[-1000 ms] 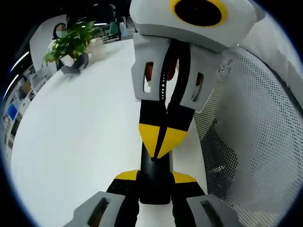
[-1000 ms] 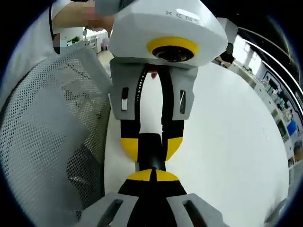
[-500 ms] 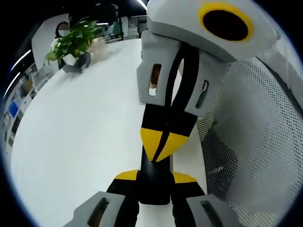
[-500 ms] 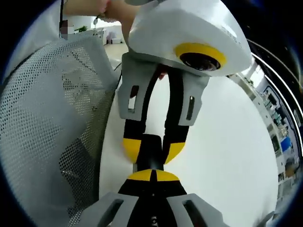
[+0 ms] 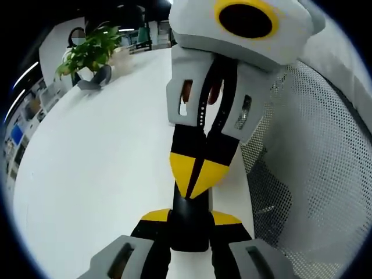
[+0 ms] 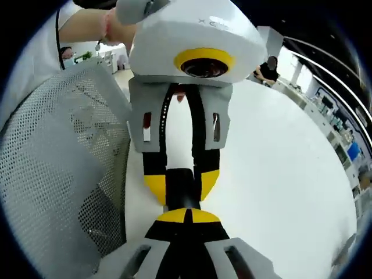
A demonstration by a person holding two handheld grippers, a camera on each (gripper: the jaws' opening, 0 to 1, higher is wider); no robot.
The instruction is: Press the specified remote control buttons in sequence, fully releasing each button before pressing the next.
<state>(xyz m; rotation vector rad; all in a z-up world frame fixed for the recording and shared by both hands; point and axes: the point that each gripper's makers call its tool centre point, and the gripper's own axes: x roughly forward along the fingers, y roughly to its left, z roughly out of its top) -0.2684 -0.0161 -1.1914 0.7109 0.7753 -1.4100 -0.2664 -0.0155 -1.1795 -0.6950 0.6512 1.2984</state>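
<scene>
**Pressing tip hasn't lifted off the remote; only the hands have rocked**

I have the left gripper (image 5: 190,216) clamped on the near end of the black remote (image 5: 190,229), one yellow pad on each side. The right gripper (image 5: 196,174) has its two tips pinched together with nothing between them, and their point rests on the remote's far end. Over the last second the right gripper's body tilted right and swung back, while its tip stayed at the same spot. I read that as a press not yet released, so the next button must wait. I cannot tell which button lies under the tip. The remote hangs above the white table (image 5: 99,151), with a mesh chair (image 5: 314,174) to the right.
</scene>
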